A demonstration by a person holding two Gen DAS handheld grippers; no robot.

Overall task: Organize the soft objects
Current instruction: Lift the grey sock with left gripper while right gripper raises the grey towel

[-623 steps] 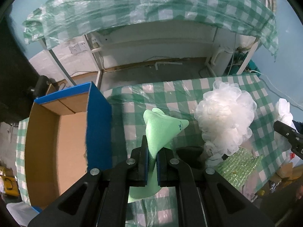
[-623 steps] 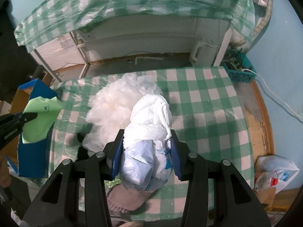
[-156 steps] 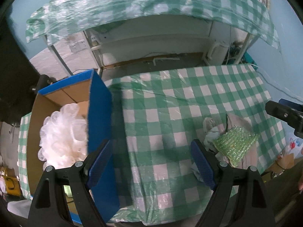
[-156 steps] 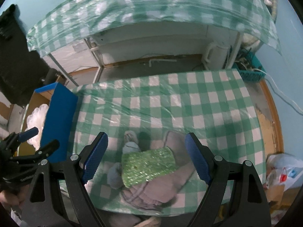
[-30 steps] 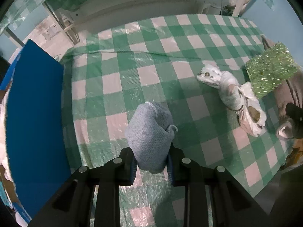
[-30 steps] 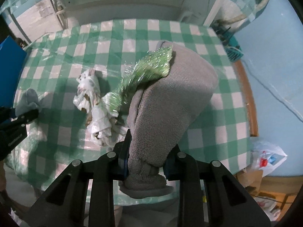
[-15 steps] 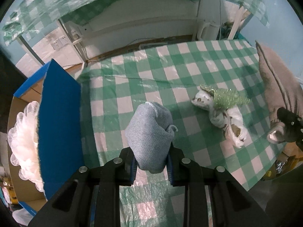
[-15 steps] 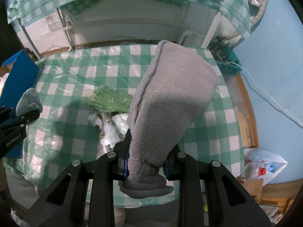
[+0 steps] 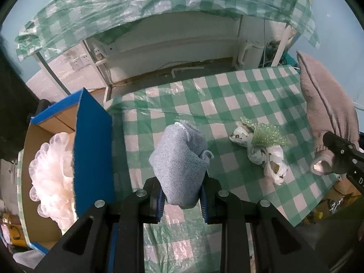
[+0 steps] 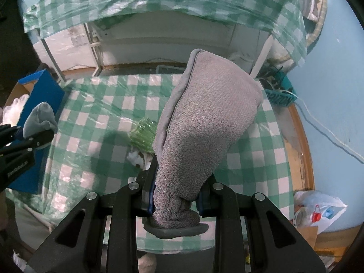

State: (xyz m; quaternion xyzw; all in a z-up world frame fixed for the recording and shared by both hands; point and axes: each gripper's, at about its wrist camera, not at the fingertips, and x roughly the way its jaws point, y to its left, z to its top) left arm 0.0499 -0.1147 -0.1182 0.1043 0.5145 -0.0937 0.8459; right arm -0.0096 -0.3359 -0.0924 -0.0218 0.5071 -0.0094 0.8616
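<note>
My left gripper (image 9: 182, 199) is shut on a rolled blue-grey cloth (image 9: 179, 163) and holds it above the checked table (image 9: 227, 104), just right of the blue cardboard box (image 9: 93, 150). A white mesh puff (image 9: 52, 173) lies in the box. My right gripper (image 10: 175, 195) is shut on a grey fleece slipper (image 10: 204, 122), lifted above the table; the slipper also shows in the left wrist view (image 9: 327, 118). A green glittery pouch (image 9: 268, 136) rests on a crumpled white plastic bag (image 9: 268, 159) on the table.
The box stands at the table's left edge (image 10: 38, 95). A second checked cover (image 9: 159, 6) hangs over a white frame behind. A teal basket (image 10: 282, 95) and a plastic bag with bottles (image 10: 318, 209) are on the floor at the right.
Both grippers have risen and drawn back from the table with their loads. The pouch and bag now look smaller and farther off.
</note>
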